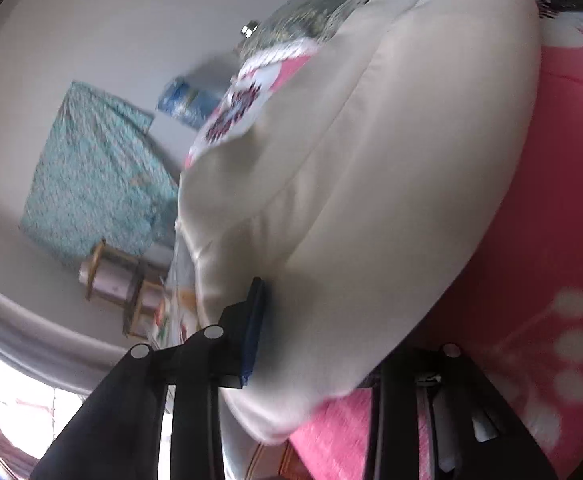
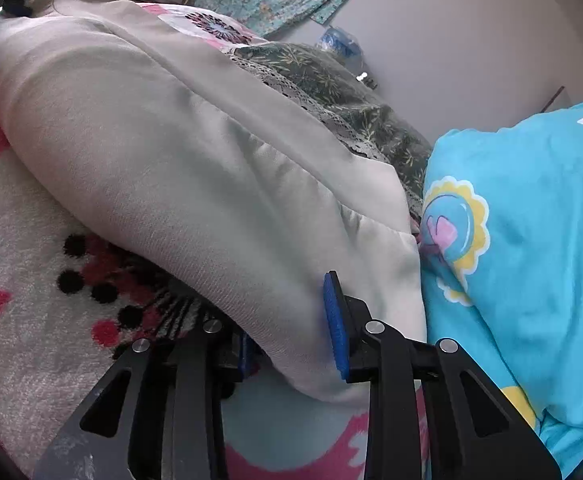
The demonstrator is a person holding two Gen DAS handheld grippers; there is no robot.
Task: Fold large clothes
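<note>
A cream garment (image 2: 179, 184) is held at its 2 ends, lifted in a thick doubled roll above a pink and white flowered blanket (image 2: 23, 320) on what appears to be a bed. The right claw (image 2: 291, 336) is closed on one corner of the garment, the cloth being pinched between its blue pads (image 2: 335, 324). The left claw (image 1: 311, 320) is judged to be holding the other end: 1 blue pad (image 1: 254, 328) is seen pressed against the cloth, while the opposite finger is hidden under the fabric. At least 1 fold seems to have been made, since 2 layers with a lengthwise crease are visible; the bundle has not yet been laid flat, and further folding and smoothing are judged to remain. The garment is seen to be a soft, fine-ribbed knit, heavy enough to sag between the grips. A blue quilt (image 2: 531, 240) with yellow scalloped motifs lies just beside the right end, and a dark green patterned cloth (image 2: 343, 92) lies behind it.
</note>
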